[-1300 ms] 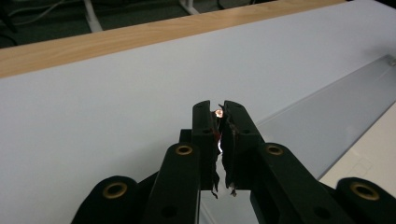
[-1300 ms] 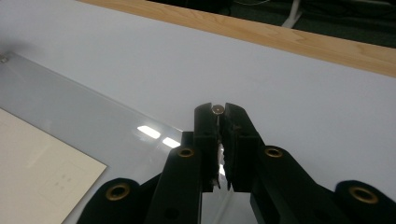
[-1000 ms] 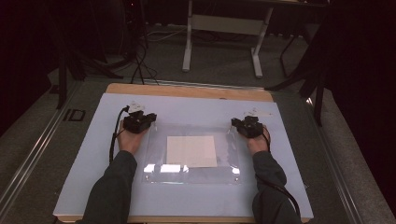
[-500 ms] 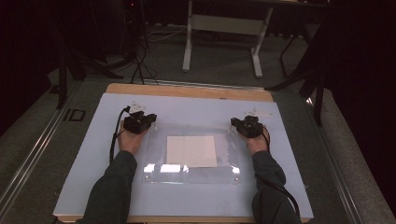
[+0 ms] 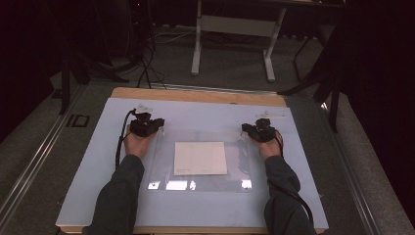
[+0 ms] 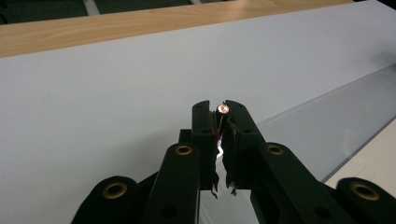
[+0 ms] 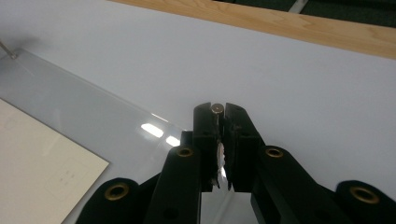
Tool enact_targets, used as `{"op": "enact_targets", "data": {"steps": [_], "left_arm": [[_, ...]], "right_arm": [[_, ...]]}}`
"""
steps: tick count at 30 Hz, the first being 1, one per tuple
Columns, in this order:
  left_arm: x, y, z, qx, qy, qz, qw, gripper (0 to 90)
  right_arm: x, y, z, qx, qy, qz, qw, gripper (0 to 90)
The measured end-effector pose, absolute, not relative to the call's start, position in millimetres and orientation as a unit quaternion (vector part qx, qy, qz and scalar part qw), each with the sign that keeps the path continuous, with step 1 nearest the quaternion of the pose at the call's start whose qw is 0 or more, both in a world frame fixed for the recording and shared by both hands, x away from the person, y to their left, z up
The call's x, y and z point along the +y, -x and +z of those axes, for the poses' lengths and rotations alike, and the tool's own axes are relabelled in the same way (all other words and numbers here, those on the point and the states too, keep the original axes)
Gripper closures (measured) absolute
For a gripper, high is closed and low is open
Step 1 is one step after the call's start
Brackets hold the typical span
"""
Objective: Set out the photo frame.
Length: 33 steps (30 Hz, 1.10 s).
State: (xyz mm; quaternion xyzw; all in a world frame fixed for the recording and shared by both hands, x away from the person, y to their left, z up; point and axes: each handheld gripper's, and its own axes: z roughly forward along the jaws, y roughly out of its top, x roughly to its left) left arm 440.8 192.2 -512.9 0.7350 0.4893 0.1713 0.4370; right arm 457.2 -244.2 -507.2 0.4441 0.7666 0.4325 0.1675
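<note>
A clear plastic sheet (image 5: 161, 164) lies flat on a white board (image 5: 205, 115), with a cream paper (image 5: 200, 157) in its middle. My left gripper (image 5: 157, 123) is shut on the sheet's far left corner. In the left gripper view the jaws (image 6: 219, 108) are pressed together with clear film between them, and the sheet (image 6: 327, 116) and paper (image 6: 369, 161) run off to the right. My right gripper (image 5: 245, 129) is shut on the far right corner. In the right gripper view its jaws (image 7: 217, 108) pinch the film, with the sheet (image 7: 70, 100) and paper (image 7: 37, 168) at left.
The white board rests on a wooden table whose far edge (image 5: 195, 95) shows beyond it. Behind the table are a white metal stand (image 5: 232, 29) and dark cables (image 5: 147, 68) on the floor. Both forearms come in from the bottom edge.
</note>
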Motion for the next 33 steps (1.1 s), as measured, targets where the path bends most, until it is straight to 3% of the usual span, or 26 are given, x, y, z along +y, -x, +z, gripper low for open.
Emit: {"op": "enact_targets", "data": {"steps": [13,23,33], "left_arm": [[191.5,-455.4,-514.5,0.508,-0.735,0.139,0.426,84.9],[193.6,-458.5,-514.0,0.513,-0.735,0.123,0.426,84.5],[193.9,-463.3,-512.5,0.519,-0.736,0.111,0.420,84.5]], "right_arm": [[-245.0,-471.3,-503.8,0.765,-0.466,0.424,0.132,84.4],[-244.5,-466.6,-503.0,0.769,-0.458,0.423,0.141,82.7],[-252.2,-446.4,-497.0,0.782,-0.426,0.424,0.164,64.6]]}}
